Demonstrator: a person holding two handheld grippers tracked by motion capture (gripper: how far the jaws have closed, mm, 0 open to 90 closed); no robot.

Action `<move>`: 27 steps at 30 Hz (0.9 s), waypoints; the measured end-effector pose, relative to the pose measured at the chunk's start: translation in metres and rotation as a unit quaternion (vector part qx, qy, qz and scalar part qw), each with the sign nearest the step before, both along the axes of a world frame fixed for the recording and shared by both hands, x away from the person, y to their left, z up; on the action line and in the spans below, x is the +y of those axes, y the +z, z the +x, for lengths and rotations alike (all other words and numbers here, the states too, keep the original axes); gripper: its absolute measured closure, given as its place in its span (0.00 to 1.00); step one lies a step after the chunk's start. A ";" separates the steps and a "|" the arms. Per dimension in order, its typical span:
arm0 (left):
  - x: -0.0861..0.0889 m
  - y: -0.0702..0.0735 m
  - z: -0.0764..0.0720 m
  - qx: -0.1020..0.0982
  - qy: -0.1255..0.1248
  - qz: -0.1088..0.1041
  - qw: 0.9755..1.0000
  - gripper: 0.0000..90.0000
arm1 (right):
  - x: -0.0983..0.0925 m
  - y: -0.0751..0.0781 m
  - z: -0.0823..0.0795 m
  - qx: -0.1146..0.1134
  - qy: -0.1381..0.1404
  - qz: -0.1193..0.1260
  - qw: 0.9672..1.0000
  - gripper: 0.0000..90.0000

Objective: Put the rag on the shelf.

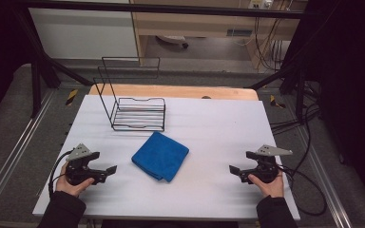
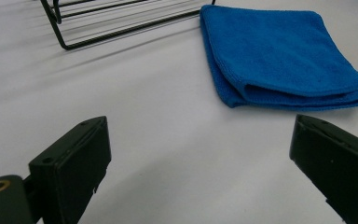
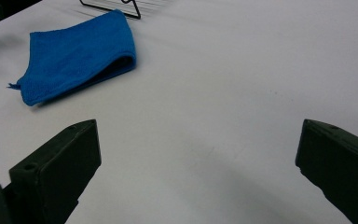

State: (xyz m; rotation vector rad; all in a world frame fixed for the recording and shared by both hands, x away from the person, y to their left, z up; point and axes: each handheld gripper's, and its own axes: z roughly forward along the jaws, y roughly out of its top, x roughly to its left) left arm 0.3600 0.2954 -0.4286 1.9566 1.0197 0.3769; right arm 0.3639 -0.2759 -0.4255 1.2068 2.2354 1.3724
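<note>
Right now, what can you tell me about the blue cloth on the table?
The blue cloth looks like soft, fuzzy microfibre. It is folded into a thick, roughly square pad, lying flat and turned like a diamond on the white table. Its stacked layers show along one edge, and a small thread sticks out at a corner. It sits just in front of the black wire rack, not touching it. Neither gripper touches it.

Place: you work at a lab recording rig, not a home.
Frame: black metal struts [image 1: 43,57] stand beyond your left gripper [image 1: 105,172] and fence the bench.
Surface: a white sheet [image 1: 218,128] covers the table under both your grippers.
Cables: loose wiring [image 1: 266,45] hangs far beyond your right gripper [image 1: 235,172].
Floor: yellow-black hazard tape [image 1: 71,96] marks the corners.
</note>
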 end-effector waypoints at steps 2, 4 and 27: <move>0.000 0.000 0.000 -0.002 -0.001 0.002 1.000 0.06 | 0.000 0.000 0.000 0.003 -0.001 0.000 1.000 0.01; 0.000 0.000 -0.001 -0.003 -0.003 0.003 1.000 0.06 | 0.000 0.000 0.000 0.003 -0.001 0.001 1.000 0.01; 0.000 -0.001 0.000 -0.005 -0.001 0.010 1.000 0.07 | 0.057 0.003 -0.001 0.002 0.036 -0.023 0.999 0.01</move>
